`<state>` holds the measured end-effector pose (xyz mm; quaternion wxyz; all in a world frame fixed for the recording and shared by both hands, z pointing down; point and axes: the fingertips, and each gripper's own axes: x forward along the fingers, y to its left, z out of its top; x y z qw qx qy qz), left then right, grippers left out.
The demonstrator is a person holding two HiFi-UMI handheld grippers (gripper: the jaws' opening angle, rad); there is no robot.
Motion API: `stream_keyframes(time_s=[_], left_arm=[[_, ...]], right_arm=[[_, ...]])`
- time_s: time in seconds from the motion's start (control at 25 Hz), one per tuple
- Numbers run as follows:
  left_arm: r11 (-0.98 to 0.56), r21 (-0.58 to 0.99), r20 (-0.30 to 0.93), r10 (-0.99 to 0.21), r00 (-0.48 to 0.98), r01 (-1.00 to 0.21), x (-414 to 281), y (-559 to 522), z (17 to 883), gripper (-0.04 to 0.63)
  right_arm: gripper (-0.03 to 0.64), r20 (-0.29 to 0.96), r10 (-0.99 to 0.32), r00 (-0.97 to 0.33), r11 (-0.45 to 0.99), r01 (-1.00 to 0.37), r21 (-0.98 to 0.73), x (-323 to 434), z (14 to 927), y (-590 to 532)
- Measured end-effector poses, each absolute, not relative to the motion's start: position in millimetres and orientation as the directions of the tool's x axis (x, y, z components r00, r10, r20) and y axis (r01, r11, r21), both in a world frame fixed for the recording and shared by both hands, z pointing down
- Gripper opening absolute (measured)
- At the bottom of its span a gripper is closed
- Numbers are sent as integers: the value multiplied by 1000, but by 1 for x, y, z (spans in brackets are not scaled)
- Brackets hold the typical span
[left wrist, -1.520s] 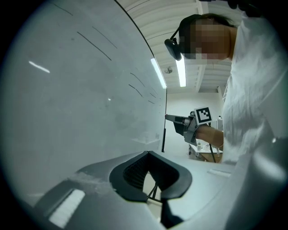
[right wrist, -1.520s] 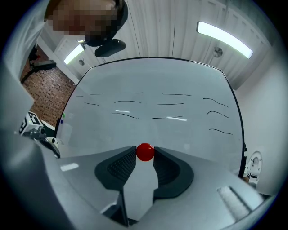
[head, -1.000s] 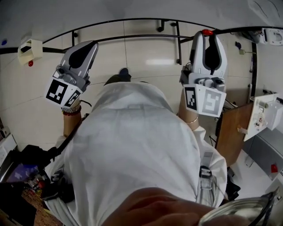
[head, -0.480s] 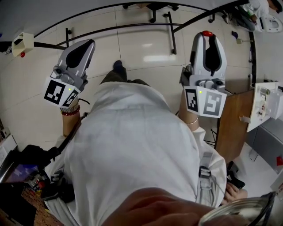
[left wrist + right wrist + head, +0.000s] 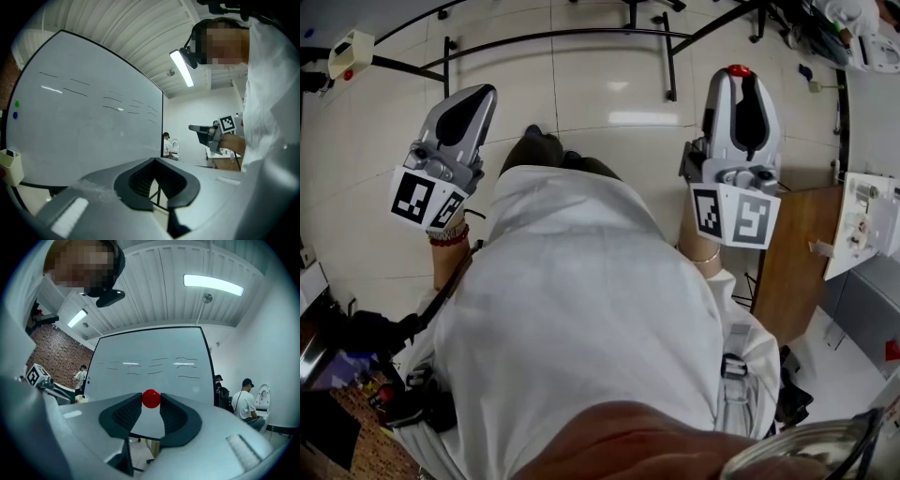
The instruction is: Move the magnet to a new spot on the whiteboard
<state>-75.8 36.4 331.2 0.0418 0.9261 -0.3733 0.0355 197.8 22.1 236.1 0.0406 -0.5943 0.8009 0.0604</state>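
Observation:
A small red ball magnet (image 5: 151, 398) sits pinched between the tips of my right gripper (image 5: 151, 400), which is shut on it. In the head view the magnet (image 5: 738, 70) shows at that gripper's tip (image 5: 739, 77), held out over the tiled floor. The whiteboard (image 5: 150, 366) stands straight ahead of it, some way off, with short dark strokes across its upper part. My left gripper (image 5: 479, 93) is held out alongside, shut and empty. Its tips (image 5: 153, 160) meet, and the whiteboard (image 5: 84, 117) fills that view's left.
The whiteboard stand's black bars (image 5: 581, 36) cross the floor at the top. Green (image 5: 17, 103) and blue (image 5: 15, 114) magnets sit on the board's left edge above a small white box (image 5: 9, 164). A brown panel (image 5: 792, 272) stands right. People (image 5: 248, 404) sit beyond the board.
The stand's black bars and the white box have slid toward the top of the head view, and a foot has stepped. Both grippers keep their pose, the magnet still held.

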Motion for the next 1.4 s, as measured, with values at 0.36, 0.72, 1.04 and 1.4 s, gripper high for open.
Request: stream_keyframes(time_s=[0.36, 0.72, 1.04, 1.4], left_arm=[[-746, 50, 47, -663, 747, -664, -57, 58, 317, 5], [-760, 34, 56, -647, 760, -649, -70, 74, 302, 6], [-730, 62, 54, -678, 733, -680, -141, 88, 315, 6], [-748, 78, 24, -659, 751, -659, -165, 94, 315, 5]], right_arm=[[123, -161, -949, -270, 265, -963, 52, 215, 228, 61], [123, -165, -942, -291, 291, -956, 28, 191, 216, 73], [123, -160, -941, -298, 302, -953, 0, 134, 217, 75], [123, -190, -945, -266, 270, -963, 4, 115, 198, 85]])
